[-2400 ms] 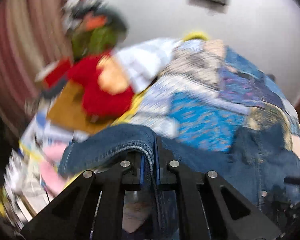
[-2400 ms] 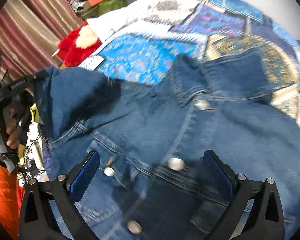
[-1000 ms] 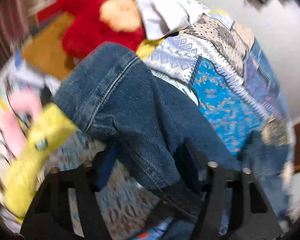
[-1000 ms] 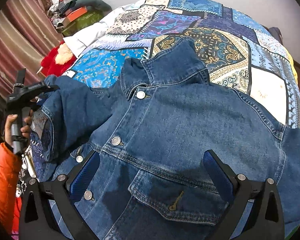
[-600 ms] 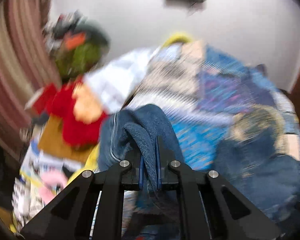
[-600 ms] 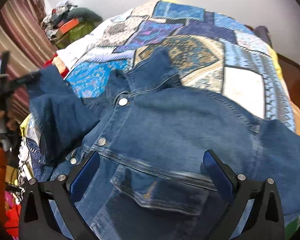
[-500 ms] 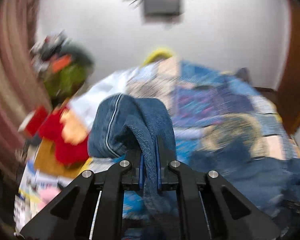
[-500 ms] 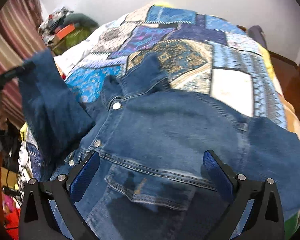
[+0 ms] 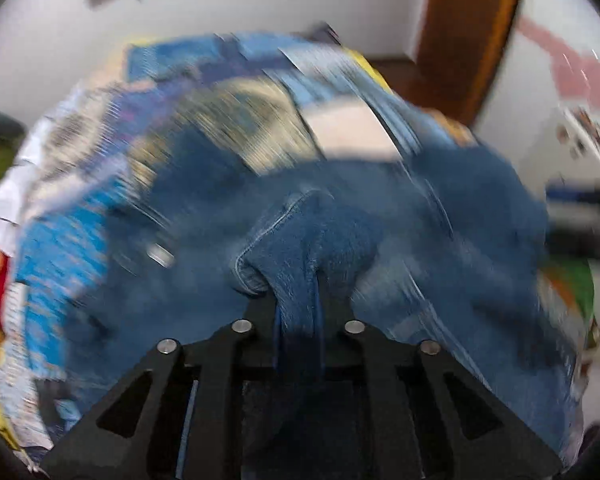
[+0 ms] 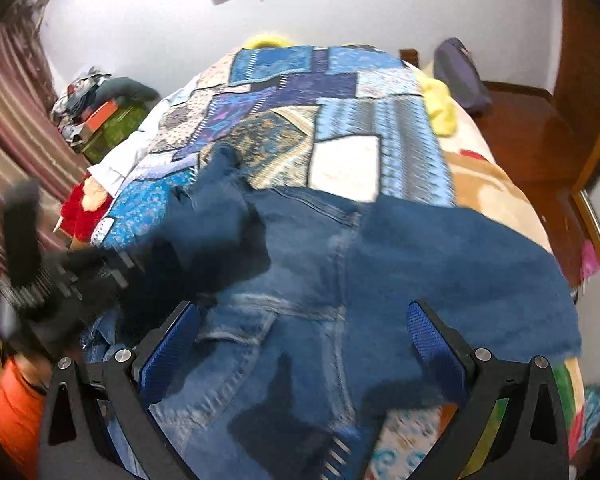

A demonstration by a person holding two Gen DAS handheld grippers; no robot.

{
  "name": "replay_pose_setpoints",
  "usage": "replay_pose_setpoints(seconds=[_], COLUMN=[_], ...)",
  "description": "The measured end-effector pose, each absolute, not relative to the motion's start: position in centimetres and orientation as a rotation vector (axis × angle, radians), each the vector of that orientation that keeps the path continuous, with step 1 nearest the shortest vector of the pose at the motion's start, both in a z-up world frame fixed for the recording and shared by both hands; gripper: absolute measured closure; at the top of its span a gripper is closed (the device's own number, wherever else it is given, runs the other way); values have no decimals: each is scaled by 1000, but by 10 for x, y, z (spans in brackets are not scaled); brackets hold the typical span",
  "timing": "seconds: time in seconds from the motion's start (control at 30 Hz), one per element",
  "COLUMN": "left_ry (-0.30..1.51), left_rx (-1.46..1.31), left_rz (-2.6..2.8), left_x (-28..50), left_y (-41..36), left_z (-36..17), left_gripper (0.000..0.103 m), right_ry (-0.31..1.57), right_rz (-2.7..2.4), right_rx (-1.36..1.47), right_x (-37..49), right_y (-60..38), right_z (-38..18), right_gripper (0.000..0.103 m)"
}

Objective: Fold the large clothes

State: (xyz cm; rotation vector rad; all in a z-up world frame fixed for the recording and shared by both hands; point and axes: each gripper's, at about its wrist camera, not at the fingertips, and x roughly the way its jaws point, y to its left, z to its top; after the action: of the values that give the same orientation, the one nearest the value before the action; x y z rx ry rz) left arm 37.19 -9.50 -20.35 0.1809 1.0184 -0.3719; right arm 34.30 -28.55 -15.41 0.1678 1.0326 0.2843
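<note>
Now my left gripper [image 9: 298, 320] is clamped on the jacket's [image 10: 380, 264] sleeve [image 9: 300, 248], its jaws just eased slightly, folding it across the body below my open right gripper [image 10: 300, 340]; next, lay it flat.

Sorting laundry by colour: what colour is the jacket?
Dark blue denim jacket, clearest in the right wrist view.

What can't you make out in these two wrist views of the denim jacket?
- Left wrist view: motion blur smears the quilt and the jacket's buttons.
- Right wrist view: the left gripper is a dark blur, so its grip is unreadable.
- Right wrist view: the denim jacket hem is cut off by the bottom edge and the right gripper.
</note>
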Motion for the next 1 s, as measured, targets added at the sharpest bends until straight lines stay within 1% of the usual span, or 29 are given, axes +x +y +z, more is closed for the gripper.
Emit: replay_pose_setpoints(seconds=[0.03, 0.07, 0.1, 0.17, 0.23, 0.3, 0.37, 0.47, 0.53, 0.63, 0.7, 0.8, 0.9, 1.0], left_ry=[1033, 1035, 1026, 1000, 968, 923, 881, 856, 864, 908, 958, 1078, 1164, 1203], left_rx=[203, 244, 296, 345, 345, 339, 313, 234, 208, 186, 156, 90, 65, 33], left_rz=[-395, -400, -390, -378, -378, -352, -295, -204, -103, 16, 73, 131, 171, 152], left_x=[364, 356, 348, 338, 328, 327, 324, 326, 329, 337, 340, 348, 351, 346], left_y=[-103, -111, -116, -116, -106, -91, -62, -6, 31, 77, 104, 141, 156, 158], left_z=[-211, -217, -218, -212, -200, -186, -169, -153, -155, -172, -193, -238, -278, -305], left_gripper=[79, 75, 67, 45, 34, 29, 16, 10, 10, 10, 10, 10, 10, 9], right_ry=[1036, 1042, 1047, 1049, 1048, 1039, 1027, 1010, 1008, 1019, 1029, 1037, 1064, 1130], right_rz=[280, 276, 275, 273, 279, 298, 322, 358, 386, 424, 441, 437, 393, 356], right_rx=[166, 162, 153, 133, 110, 82, 53, -4, -50, -123, -182, -292, -407, -471], right_x=[340, 337, 335, 331, 331, 332, 335, 342, 347, 358, 367, 382, 398, 411], right_y=[-287, -290, -290, -288, -281, -268, -252, -222, -199, -162, -136, -105, -86, -84], right_z=[-155, -156, -157, -158, -158, -155, -153, -151, -154, -164, -175, -195, -220, -245], right_gripper=[0, 0, 0, 0, 0, 0, 0, 0, 0, 0, 0, 0, 0, 0])
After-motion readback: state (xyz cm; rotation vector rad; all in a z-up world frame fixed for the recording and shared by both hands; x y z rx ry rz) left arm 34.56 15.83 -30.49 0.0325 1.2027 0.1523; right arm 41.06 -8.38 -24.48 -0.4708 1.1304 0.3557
